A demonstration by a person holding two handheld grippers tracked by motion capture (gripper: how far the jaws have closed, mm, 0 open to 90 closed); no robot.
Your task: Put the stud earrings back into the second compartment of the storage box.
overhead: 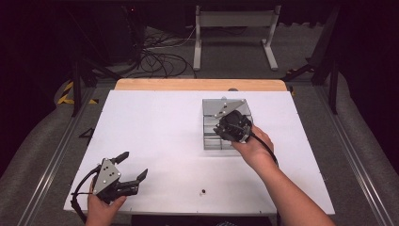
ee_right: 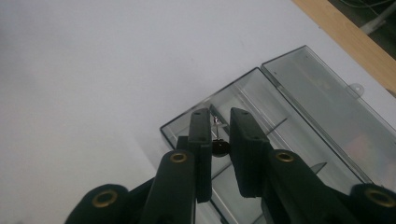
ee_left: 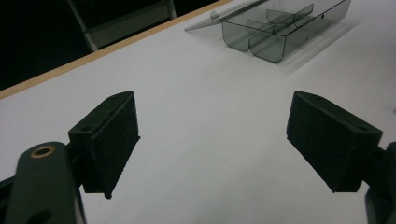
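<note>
Right gripper (ee_right: 219, 135) over the clear smoky plastic compartment box (ee_right: 261, 93) with its lid open, jaws clenched on a small dark screw (ee_right: 219, 147). Left gripper (ee_left: 212, 140) near the white worktop (overhead: 155, 132) front-left corner, jaws released, grasping nothing. Another small dark piece (overhead: 203, 191) lying near the worktop's front edge.

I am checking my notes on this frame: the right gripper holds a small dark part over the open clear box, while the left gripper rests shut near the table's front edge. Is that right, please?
Not quite: the left gripper is open, its jaws wide apart in the left gripper view. The rest stands: the right gripper holds the small dark part over the open clear box.
</note>
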